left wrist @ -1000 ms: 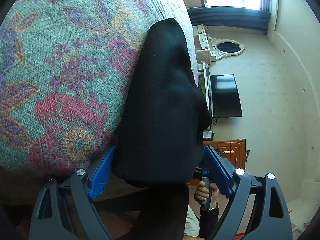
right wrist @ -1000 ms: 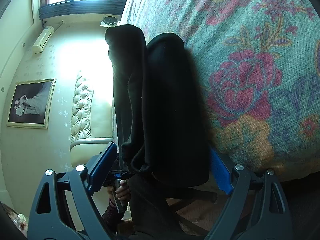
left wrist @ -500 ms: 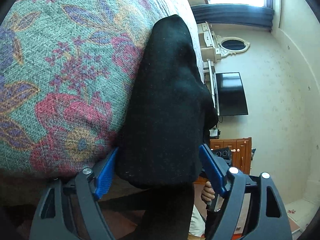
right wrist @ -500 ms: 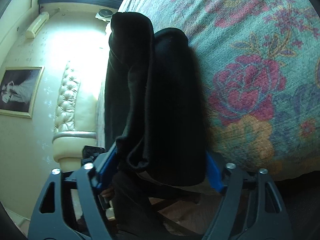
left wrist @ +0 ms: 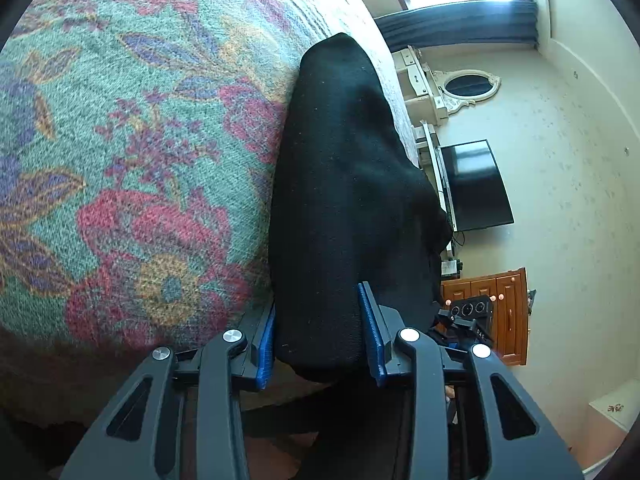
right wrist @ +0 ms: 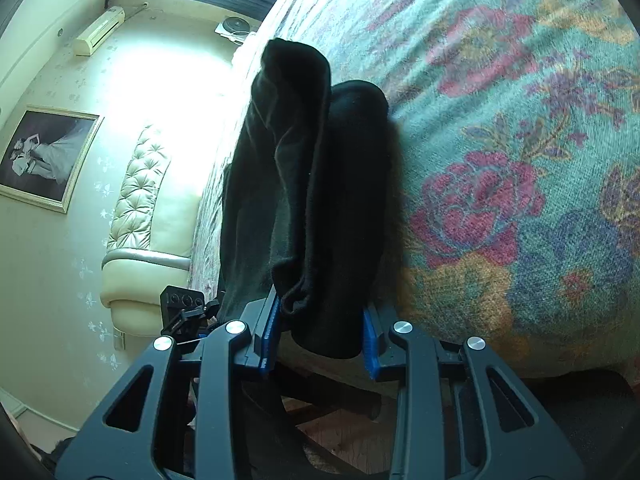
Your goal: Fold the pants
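1. The black pants [left wrist: 352, 208], soft matte knit folded into a thick long bundle, lie along the edge of a bed under a coarse woven floral bedspread [left wrist: 140, 152] in teal, red and orange.
2. In the right wrist view the pants [right wrist: 320, 200] show two rounded layers with a hem curling at the near end.
3. The left gripper [left wrist: 320, 332] has just been closing: its blue pads, wide apart a second ago, now pinch the bundle's near end.
4. The right gripper [right wrist: 320, 336] has likewise narrowed, and its pads clamp the cloth.
5. No containers are visible.
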Demonstrator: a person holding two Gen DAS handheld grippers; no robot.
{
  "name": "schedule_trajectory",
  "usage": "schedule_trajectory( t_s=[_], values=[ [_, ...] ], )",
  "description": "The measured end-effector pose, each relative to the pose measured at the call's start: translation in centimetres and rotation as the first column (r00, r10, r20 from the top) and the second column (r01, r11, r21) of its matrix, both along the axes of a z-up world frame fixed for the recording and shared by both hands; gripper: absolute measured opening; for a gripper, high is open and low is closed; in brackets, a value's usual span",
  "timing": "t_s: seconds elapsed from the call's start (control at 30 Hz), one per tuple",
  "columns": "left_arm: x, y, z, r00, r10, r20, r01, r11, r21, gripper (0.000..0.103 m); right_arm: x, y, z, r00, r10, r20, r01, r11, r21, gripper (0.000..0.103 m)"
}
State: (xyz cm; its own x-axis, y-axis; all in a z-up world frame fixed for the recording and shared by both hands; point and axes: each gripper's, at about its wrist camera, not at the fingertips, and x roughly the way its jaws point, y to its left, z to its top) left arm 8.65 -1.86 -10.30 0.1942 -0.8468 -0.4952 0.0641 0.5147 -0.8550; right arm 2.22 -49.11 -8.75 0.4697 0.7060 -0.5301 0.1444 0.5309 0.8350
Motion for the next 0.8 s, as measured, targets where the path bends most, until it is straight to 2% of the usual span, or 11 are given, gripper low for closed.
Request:
schedule_trajectory(
  t_s=[0.1,0.2,0.23,0.3,0.33,0.37,0.4,0.47,0.5,0.6,0.8],
  values=[
    [0.0,-0.1,0.0,1.0,-0.016,0.02,0.016,1.0,-0.001,0.037,-0.4,-0.5,-1.9,1.0,-0.01,-0.008,0.011,0.998,0.065,0.032],
    [0.0,0.6,-0.2,0.999,-0.032,0.041,0.033,0.999,-0.027,0.04,-0.5,-0.8,-2.4,1.0,-0.012,0.007,0.011,0.994,0.107,0.042],
    [0.0,0.8,-0.1,0.998,-0.036,0.045,0.038,0.999,-0.033,0.041,-0.6,-0.9,-2.4,1.0,-0.006,0.001,0.006,0.992,0.125,0.05],
    [0.1,1.8,0.3,0.998,-0.041,0.051,0.043,0.998,-0.04,0.048,-0.6,-1.6,-1.9,1.0,-0.003,-0.01,0.005,0.99,0.138,0.067],
    [0.3,2.4,0.7,0.997,-0.037,0.062,0.04,0.998,-0.048,0.052,-0.8,-2.2,-1.3,1.0,-0.011,-0.003,0.011,0.993,0.122,0.08],
    [0.4,3.1,1.2,0.996,-0.025,0.086,0.03,0.998,-0.052,0.06,-0.8,-2.7,-0.5,1.0,-0.024,0.011,0.023,0.996,0.085,0.086],
    [0.7,3.6,1.9,0.993,-0.009,0.12,0.015,0.999,-0.046,0.069,-0.7,-3.2,0.3,0.999,-0.038,0.027,0.037,0.998,0.048,0.088],
    [1.8,4.4,2.9,0.983,0.009,0.181,-0.006,1.0,-0.017,0.076,0.2,-3.9,1.2,0.998,-0.046,0.045,0.046,0.999,-0.001,0.091],
    [2.6,4.6,3.1,0.98,0.017,0.196,-0.015,1.0,-0.009,0.077,0.9,-4.2,1.2,0.998,-0.049,0.043,0.05,0.999,-0.009,0.091],
    [5.6,3.4,2.6,0.984,0.002,0.178,-0.005,1.0,0.013,0.079,3.9,-4.1,0.4,0.999,-0.038,0.029,0.038,0.999,0.009,0.091],
    [10.9,-1.4,2.2,0.978,-0.076,0.194,0.072,0.997,0.028,0.079,9.8,-3.3,-0.2,0.998,-0.027,0.061,0.022,0.997,0.076,0.091]
  ],
)
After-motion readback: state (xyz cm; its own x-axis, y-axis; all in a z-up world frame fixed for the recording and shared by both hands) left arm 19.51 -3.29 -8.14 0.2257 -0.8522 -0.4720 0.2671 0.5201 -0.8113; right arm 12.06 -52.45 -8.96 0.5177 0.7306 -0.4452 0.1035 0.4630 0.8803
